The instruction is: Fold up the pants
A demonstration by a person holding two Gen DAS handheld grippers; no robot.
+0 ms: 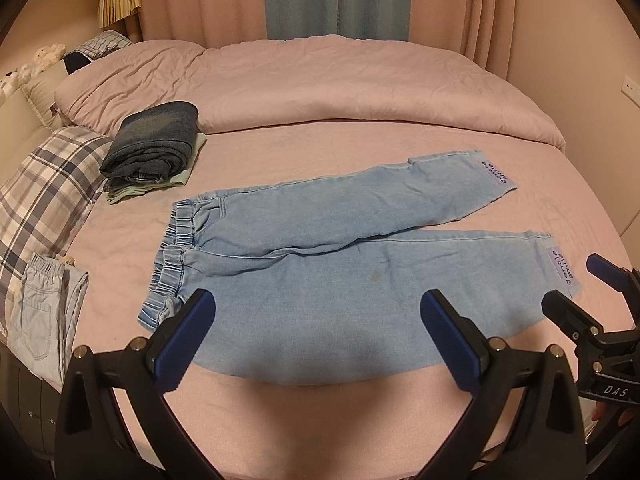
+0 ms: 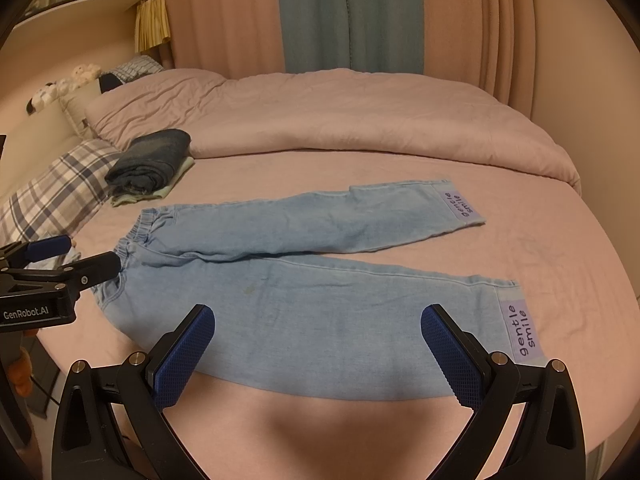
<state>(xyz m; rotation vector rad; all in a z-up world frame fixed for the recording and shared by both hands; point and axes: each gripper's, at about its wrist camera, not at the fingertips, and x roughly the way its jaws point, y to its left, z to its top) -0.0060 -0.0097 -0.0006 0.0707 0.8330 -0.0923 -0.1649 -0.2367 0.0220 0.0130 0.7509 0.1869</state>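
Both grippers, left gripper and right gripper, hold jaws apart above pants labelled "gentle smile", lying lengthwise, waistband left, cuffs right.

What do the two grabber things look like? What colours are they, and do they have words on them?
Both are black plastic frames with silver bolts and two fingers that splay like a V. The left gripper and the right gripper have blue finger pads with a bumpy grid texture. Seen from the side, one carries white "GenRobot.AI" lettering, the other "DAS". No cables show.

Bare sheet near the pants, folded stack and duvet beyond
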